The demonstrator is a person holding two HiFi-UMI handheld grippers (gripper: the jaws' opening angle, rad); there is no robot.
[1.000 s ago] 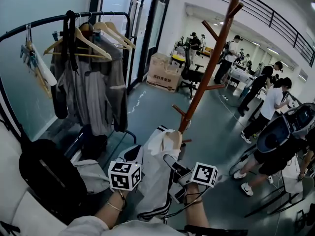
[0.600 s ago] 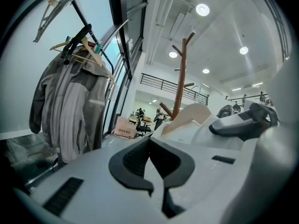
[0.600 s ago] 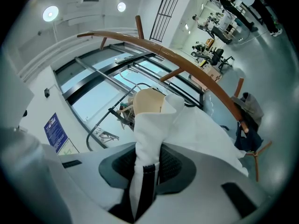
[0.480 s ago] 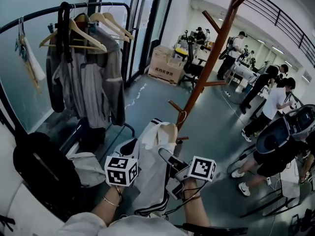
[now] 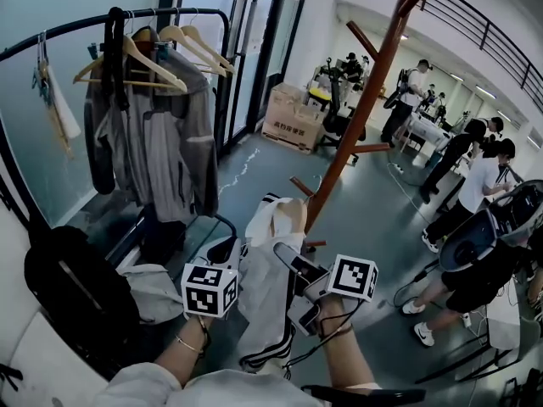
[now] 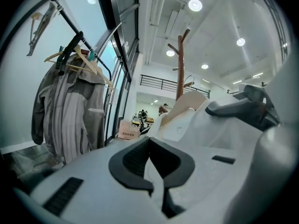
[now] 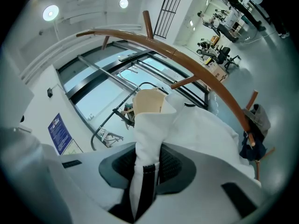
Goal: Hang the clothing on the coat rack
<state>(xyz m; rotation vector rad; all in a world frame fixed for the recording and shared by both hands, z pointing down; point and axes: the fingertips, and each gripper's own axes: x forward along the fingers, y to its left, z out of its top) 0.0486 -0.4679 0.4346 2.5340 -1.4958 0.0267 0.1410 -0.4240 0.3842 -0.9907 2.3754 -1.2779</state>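
A white garment with black stripes (image 5: 270, 270) hangs between my two grippers in the head view, with a tan lining showing at its top. My left gripper (image 5: 231, 255) is shut on a thin fold of the white cloth (image 6: 187, 125), its pads (image 6: 135, 160) closed together. My right gripper (image 5: 284, 257) is shut on the garment's collar edge (image 7: 148, 143), white with a black stripe. The brown wooden coat rack (image 5: 356, 117) stands just beyond the garment, its pegs angling upward. The left gripper view shows the coat rack (image 6: 180, 69) straight ahead. In the right gripper view the coat rack (image 7: 205, 80) arches above the cloth.
A black clothes rail (image 5: 51, 36) at the left carries a grey jacket (image 5: 161, 142) and wooden hangers (image 5: 182, 45). A black bag (image 5: 76, 303) lies at the lower left. A cardboard box (image 5: 293, 125) and an office chair stand behind the rack. Several people (image 5: 475, 185) are at the right.
Both grippers have lifted the white garment a little higher and nearer the coat rack's lower pegs. Both grips have stayed the same.
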